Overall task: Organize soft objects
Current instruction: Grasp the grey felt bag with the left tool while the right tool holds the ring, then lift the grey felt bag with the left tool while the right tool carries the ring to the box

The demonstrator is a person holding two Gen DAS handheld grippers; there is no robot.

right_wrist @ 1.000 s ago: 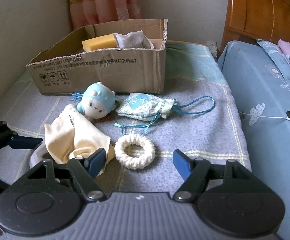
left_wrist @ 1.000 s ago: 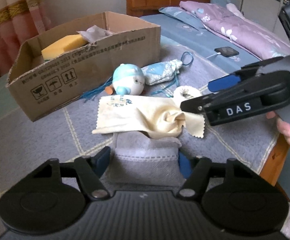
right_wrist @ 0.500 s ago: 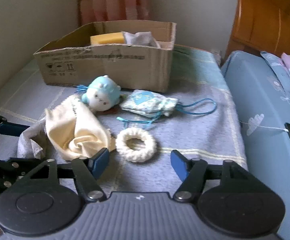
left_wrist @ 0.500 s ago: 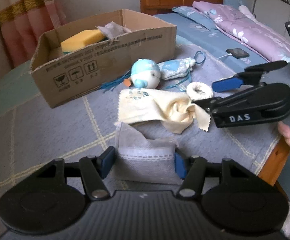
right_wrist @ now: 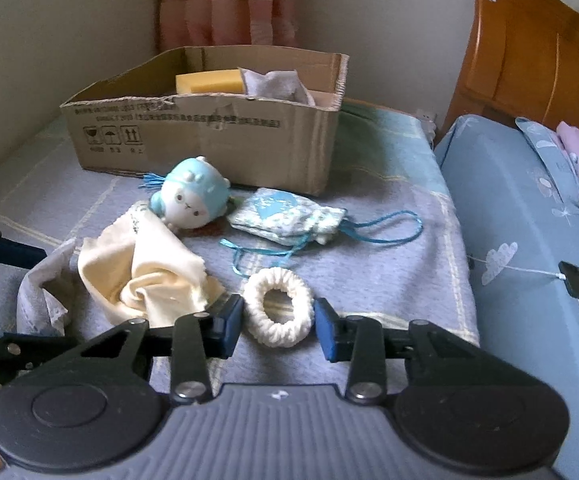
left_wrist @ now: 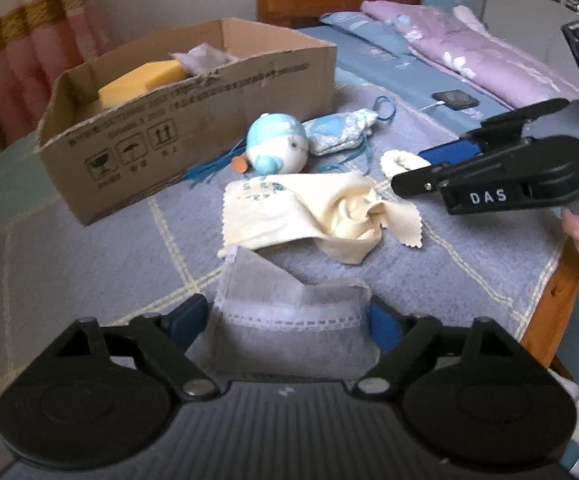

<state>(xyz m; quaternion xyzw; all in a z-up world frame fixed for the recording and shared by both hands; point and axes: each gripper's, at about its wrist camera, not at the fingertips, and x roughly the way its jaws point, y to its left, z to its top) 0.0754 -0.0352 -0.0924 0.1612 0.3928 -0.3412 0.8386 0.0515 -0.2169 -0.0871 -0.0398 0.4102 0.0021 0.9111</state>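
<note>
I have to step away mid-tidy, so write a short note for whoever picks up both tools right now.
Left tool: jaws opening, either side of the grey cloth on the blanket; not gripping it.
Right tool: jaws closing around the white scrunchie; pads not yet pressing.
Done: yellow sponge and another grey cloth already sit in the cardboard box.
Left: grey cloth, scrunchie, cream cloth, blue plush toy and drawstring pouch, all on the blanket before the box.
</note>
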